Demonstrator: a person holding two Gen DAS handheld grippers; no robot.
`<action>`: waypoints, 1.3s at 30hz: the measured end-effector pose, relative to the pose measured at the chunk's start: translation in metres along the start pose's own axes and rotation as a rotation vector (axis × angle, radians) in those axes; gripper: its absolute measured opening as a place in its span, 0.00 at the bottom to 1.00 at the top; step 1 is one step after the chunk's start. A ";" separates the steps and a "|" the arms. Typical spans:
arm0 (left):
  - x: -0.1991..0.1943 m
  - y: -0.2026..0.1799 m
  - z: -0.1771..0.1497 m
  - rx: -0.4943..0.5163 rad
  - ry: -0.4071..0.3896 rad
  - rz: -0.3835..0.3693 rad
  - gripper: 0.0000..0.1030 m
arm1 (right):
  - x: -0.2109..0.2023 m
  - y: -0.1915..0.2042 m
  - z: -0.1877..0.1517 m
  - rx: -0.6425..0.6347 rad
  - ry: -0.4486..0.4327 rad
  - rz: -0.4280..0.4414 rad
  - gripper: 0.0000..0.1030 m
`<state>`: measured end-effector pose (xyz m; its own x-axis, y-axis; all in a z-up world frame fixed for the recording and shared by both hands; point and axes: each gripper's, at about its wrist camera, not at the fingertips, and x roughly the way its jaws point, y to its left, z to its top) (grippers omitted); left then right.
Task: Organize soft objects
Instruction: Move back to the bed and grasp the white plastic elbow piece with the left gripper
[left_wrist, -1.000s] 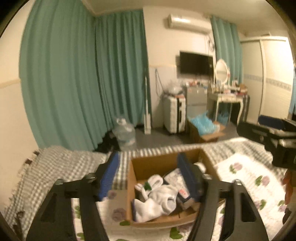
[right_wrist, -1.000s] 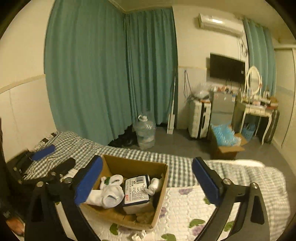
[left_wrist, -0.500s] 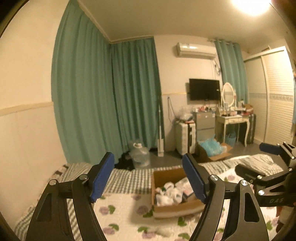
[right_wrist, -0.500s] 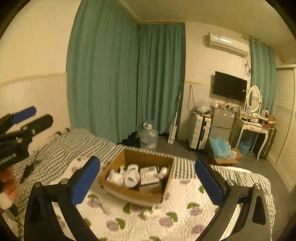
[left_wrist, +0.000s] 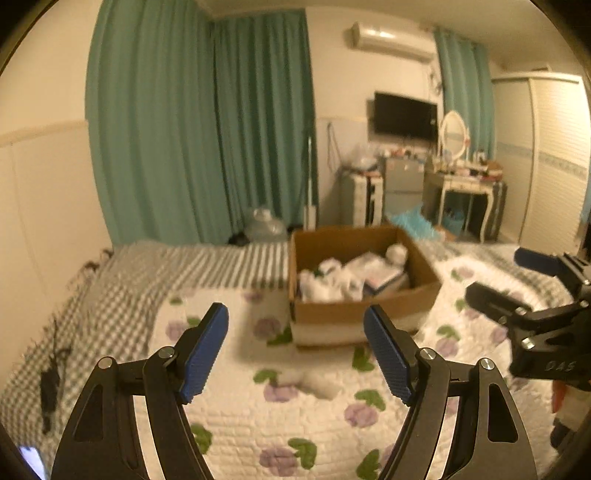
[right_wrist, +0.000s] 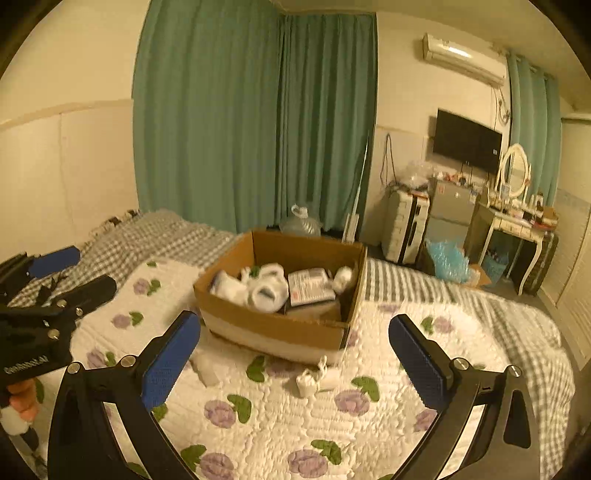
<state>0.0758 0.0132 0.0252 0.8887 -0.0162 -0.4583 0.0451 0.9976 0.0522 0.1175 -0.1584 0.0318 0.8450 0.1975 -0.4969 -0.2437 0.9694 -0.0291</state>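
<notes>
A: What colours lie on the bed?
B: A white quilted coverlet (right_wrist: 280, 424) printed with purple flowers and green leaves, over a grey-and-white checked blanket (right_wrist: 166, 236).
A: And the brown cardboard box (right_wrist: 273, 332)?
B: Plain brown with a pale band low on its side; white rolled socks (right_wrist: 266, 291) inside.
A: At twelve o'clock?
B: Teal pleated curtains (right_wrist: 255, 122) against cream walls (right_wrist: 62, 155).
A: The claws?
B: The left claw (left_wrist: 295, 350) and the right claw (right_wrist: 295, 354) are both black with textured blue pads (right_wrist: 170, 363).
</notes>
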 end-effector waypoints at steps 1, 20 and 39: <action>0.002 0.000 -0.010 0.001 0.015 0.004 0.75 | 0.008 -0.002 -0.004 0.006 0.019 0.004 1.00; 0.122 0.005 -0.098 0.009 0.303 -0.021 0.75 | 0.194 -0.016 -0.056 0.073 0.327 -0.066 1.00; 0.161 -0.021 -0.116 0.033 0.326 -0.102 0.67 | 0.270 -0.064 -0.036 0.094 0.317 -0.073 0.55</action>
<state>0.1650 -0.0029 -0.1522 0.6862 -0.0878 -0.7221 0.1455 0.9892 0.0180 0.3440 -0.1727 -0.1321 0.6653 0.0863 -0.7416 -0.1304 0.9915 -0.0016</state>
